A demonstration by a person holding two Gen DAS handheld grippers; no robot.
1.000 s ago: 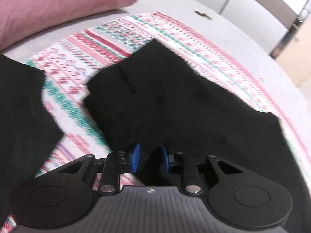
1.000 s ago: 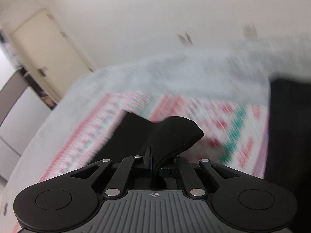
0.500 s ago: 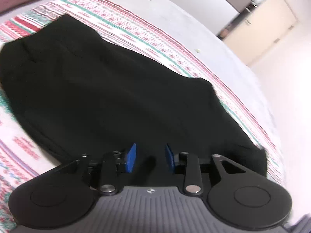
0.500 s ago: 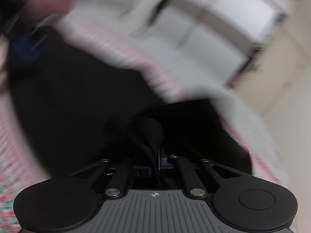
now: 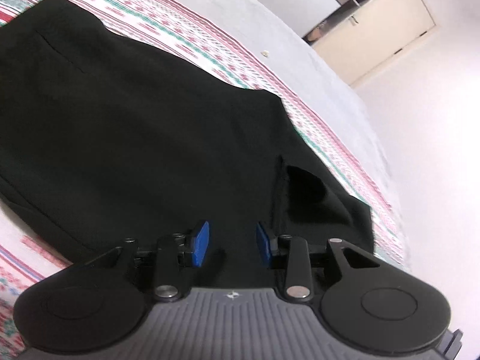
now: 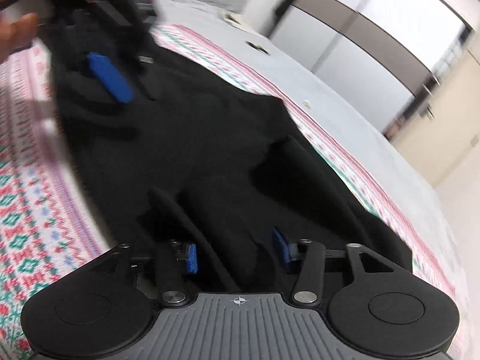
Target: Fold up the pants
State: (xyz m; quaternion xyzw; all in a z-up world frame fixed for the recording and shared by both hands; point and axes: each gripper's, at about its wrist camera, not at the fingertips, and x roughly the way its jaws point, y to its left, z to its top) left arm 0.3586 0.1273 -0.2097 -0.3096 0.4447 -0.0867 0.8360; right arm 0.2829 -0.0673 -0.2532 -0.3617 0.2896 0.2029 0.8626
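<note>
Patterned bedspread [image 5: 210, 45] on a grey bed — black pants [image 5: 135, 126] lie folded across it.
Left gripper [image 5: 231, 244]: jaws parted, gripping nothing. Right gripper [image 6: 237, 253]: jaws opening — a cloth fold lies between the pads, unpinched.

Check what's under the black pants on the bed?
The black pants lie on a patterned blanket, pink, green and white, which shows around their edges. Beyond it is grey bedding. The blanket directly beneath the pants is covered, so nothing there can be told.
</note>
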